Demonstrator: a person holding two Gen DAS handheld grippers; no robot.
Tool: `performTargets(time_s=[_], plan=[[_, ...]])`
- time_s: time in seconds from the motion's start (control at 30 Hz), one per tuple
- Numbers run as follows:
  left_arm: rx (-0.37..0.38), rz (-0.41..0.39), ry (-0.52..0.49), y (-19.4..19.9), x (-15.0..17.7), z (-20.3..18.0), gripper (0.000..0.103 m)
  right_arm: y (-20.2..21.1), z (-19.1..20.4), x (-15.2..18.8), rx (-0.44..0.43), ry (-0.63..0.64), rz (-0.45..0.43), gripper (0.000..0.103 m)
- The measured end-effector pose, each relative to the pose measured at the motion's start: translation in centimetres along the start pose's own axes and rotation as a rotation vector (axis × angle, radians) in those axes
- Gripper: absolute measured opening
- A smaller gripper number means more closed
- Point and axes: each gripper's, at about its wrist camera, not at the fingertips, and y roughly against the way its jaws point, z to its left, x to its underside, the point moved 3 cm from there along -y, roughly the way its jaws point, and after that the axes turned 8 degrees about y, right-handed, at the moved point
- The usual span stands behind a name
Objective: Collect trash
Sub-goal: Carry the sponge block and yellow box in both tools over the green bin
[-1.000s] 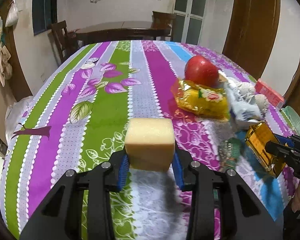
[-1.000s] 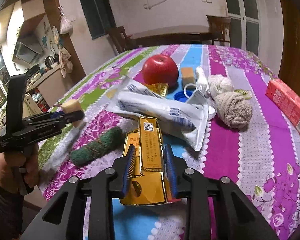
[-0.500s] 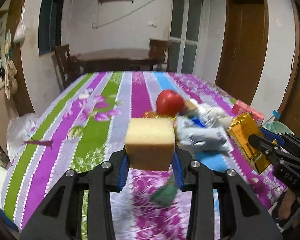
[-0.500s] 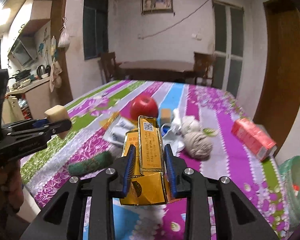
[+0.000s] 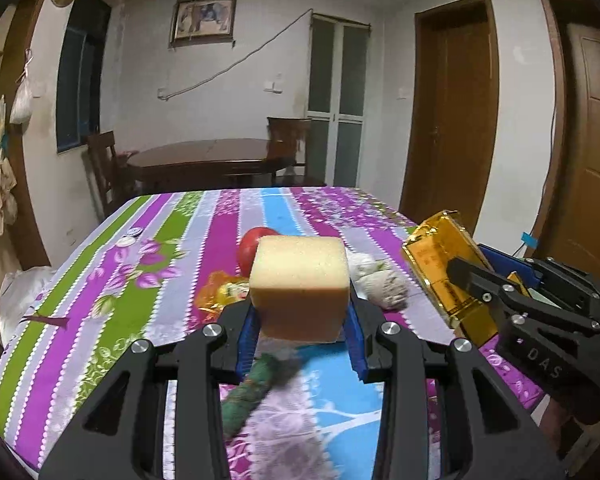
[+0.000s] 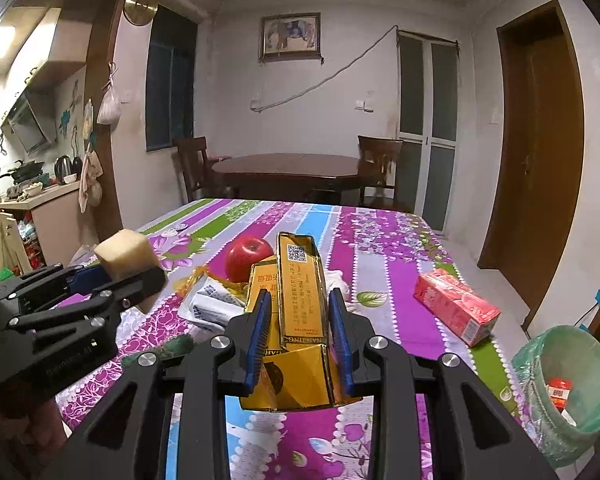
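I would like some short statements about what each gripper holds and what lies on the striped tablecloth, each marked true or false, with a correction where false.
1. The left gripper is shut on a yellow sponge block. True.
2. The right gripper is open and holds nothing. False: it is shut on a gold carton.
3. A red apple sits on the striped tablecloth. True.
4. The pink box is inside the bin. False: it lies on the tablecloth, near its right edge.
5. A green-lined trash bin stands beside the table on the right and already holds some items. True.
6. The green scrub pad is held in a gripper. False: it lies on the tablecloth.
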Motion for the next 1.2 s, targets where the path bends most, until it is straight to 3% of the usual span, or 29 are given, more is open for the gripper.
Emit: performTargets(time_s=[0.6, 1.2], plan=[[0.073, -0.032, -0.052, -1.4, -1.5, -6.3, 0.035, 2.0, -7.6, -0.5, 0.085, -0.046, -0.011, 0.031], [0.167, 0.008, -0.101, -4.7, -1.8, -13.3, 0.035, 4.2, -16.3, 0.7, 0.166, -0.080, 0.008, 0.031]])
